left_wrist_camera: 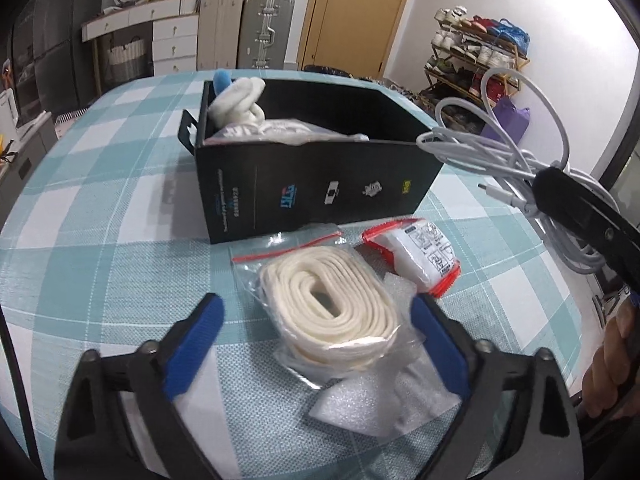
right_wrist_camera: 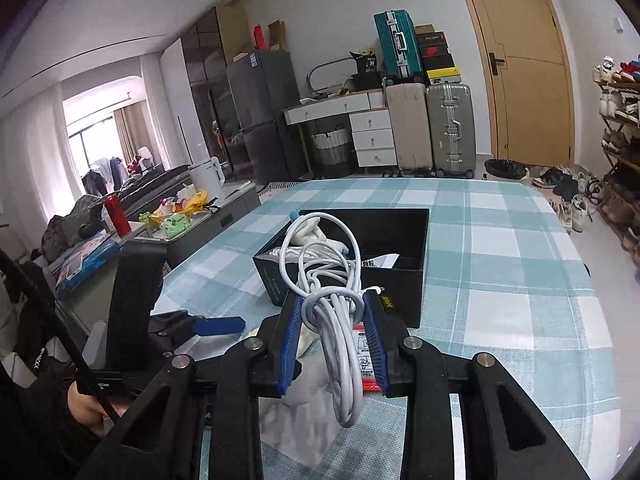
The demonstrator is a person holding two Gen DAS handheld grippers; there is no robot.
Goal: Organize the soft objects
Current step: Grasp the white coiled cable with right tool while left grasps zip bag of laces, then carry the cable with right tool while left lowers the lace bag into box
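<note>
A bagged coil of cream rope is lying on the checked cloth before the open black box; a bundled white cable is hanging above.

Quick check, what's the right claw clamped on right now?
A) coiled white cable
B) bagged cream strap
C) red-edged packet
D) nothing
A: in the right wrist view the right claw has its blue pads pinched on the coiled white cable, held above the table.

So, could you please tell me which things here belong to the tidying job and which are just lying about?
Job:
- black box
- bagged cream strap
- red-edged packet
- foam sheet
- white cable, clamped in right gripper

Lying about:
- suitcases
- shoe rack
- kettle
</note>
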